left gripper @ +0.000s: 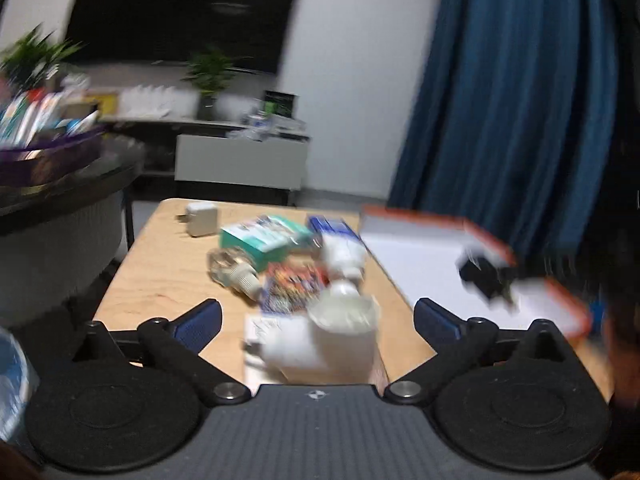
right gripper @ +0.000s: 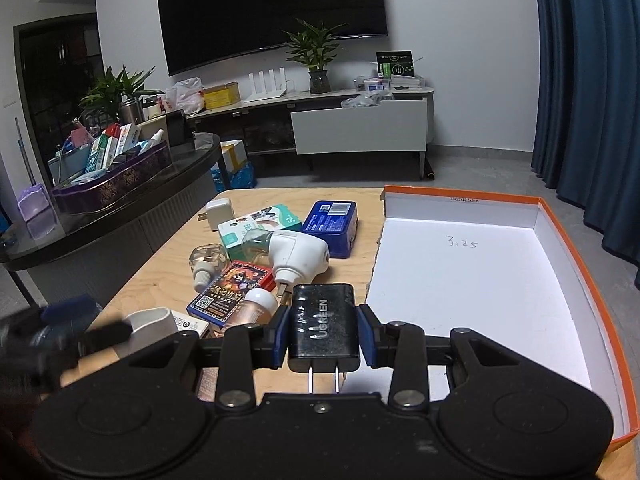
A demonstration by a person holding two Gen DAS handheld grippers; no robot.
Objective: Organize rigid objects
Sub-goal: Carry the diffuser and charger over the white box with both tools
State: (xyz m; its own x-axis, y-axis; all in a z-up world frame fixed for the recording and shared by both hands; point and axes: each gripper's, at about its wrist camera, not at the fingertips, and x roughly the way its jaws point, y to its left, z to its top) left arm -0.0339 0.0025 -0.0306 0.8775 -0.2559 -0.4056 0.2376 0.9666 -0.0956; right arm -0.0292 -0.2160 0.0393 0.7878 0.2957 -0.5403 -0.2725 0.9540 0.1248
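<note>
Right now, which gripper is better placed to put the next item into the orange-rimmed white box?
Right. The right gripper is already shut on the black UGREEN charger beside the orange-rimmed white cardboard box. The left gripper is open, holding nothing, over the clutter on the wooden table.

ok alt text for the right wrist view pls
The right gripper clamps a black UGREEN charger, prongs toward the camera, above a wooden table. An empty orange-rimmed white box lies to the right, a clutter of small items to the left.

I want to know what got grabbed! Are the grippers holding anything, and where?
The right gripper pinches the black UGREEN charger by its two sides. The left gripper is open, holding nothing.
</note>
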